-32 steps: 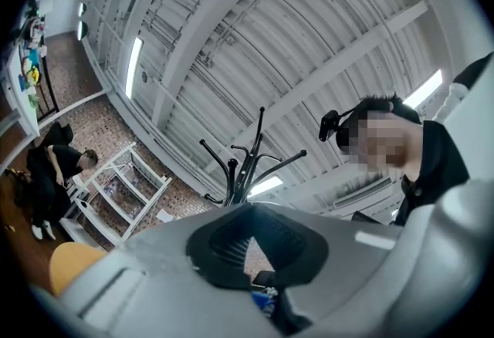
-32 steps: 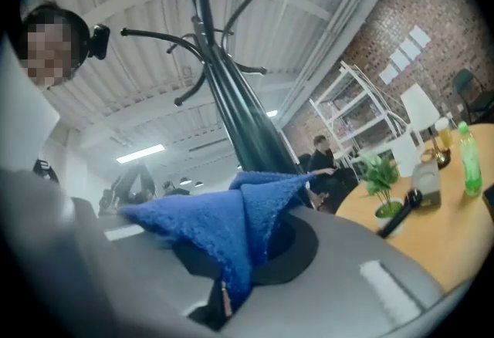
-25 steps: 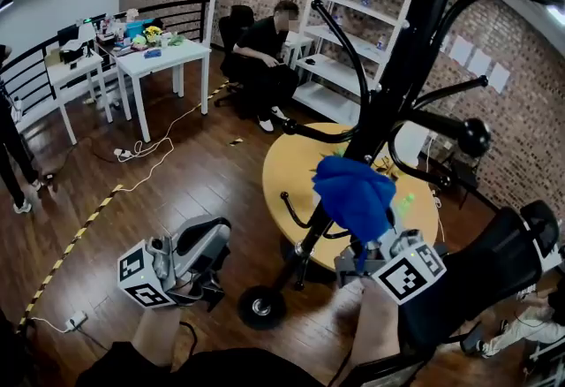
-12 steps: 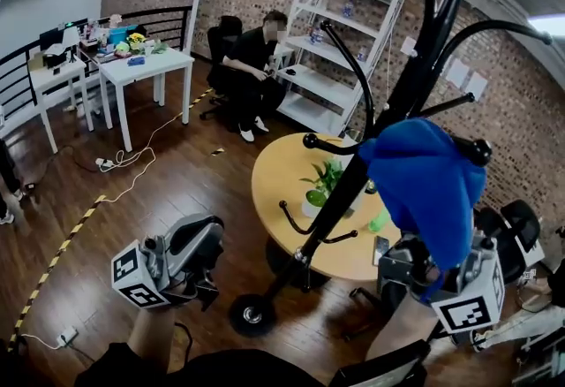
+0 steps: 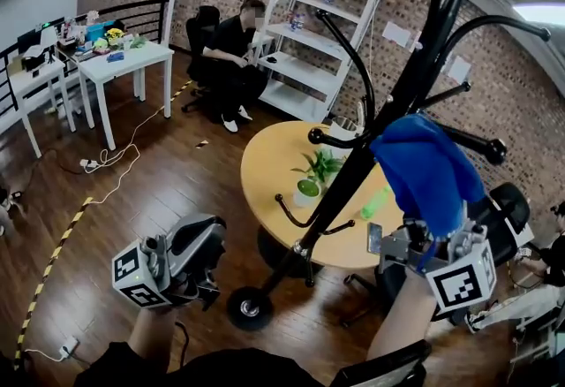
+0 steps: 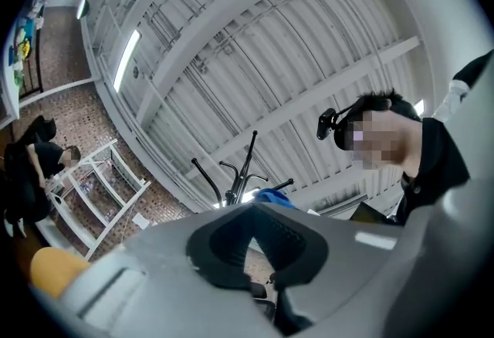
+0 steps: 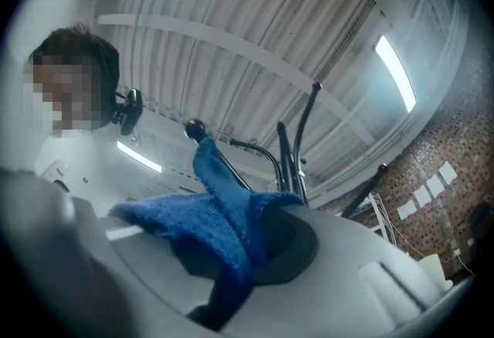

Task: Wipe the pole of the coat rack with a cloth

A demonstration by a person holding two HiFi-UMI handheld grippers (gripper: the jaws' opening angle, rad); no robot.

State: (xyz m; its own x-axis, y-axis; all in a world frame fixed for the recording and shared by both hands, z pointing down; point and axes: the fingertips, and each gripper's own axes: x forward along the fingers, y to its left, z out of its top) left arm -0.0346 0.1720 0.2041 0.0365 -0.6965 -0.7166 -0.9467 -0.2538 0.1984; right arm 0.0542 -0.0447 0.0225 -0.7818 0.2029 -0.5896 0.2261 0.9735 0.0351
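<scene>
Cloth (image 5: 424, 178) blue, just right of the coat rack pole (image 5: 375, 142), contact unclear | right gripper (image 5: 422, 242) clenched on cloth | left gripper (image 5: 196, 244) closed, empty, low left of pole | step likely approach; next: press cloth onto pole, slide along.
</scene>
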